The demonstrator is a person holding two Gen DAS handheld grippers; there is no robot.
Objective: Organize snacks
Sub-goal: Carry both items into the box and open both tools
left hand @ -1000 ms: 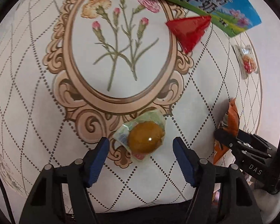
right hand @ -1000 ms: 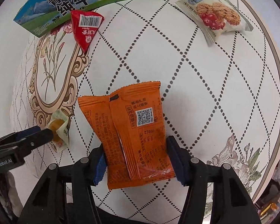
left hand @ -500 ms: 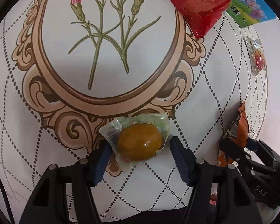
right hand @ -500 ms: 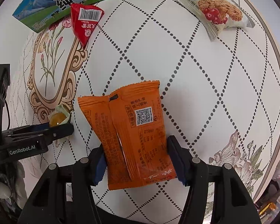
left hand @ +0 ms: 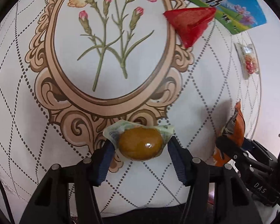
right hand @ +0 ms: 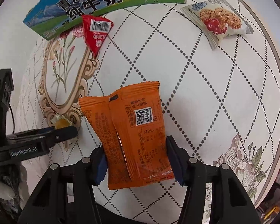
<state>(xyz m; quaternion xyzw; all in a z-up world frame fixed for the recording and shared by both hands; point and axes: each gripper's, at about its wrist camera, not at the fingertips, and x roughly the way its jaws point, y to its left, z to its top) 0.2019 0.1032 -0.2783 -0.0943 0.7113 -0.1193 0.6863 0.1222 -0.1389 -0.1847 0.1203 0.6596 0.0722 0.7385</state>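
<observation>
Two grippers, each with a snack between its fingers. The left gripper has closed in since a moment ago — its blue pads, which stood apart from the wrapped yellow-brown sweet, now press the clear wrapper on both sides, low on the printed scroll frame. The right gripper stays clenched on the orange packet, as it was before; the packet stands up between the pads, its back seam and QR code facing the camera.

Writing: the left tool's side reads "GenRobot.AI" in the right wrist view, and "DAS" shows on the right tool in the left wrist view. The milk carton at the far edge carries large Chinese characters, "100%" and small cows. A red triangular packet with a barcode lies touching the carton; a white biscuit packet lies well apart, near the rim.

Everything sits on a round table — white cloth, dotted diamonds, carnations in an oval frame.
</observation>
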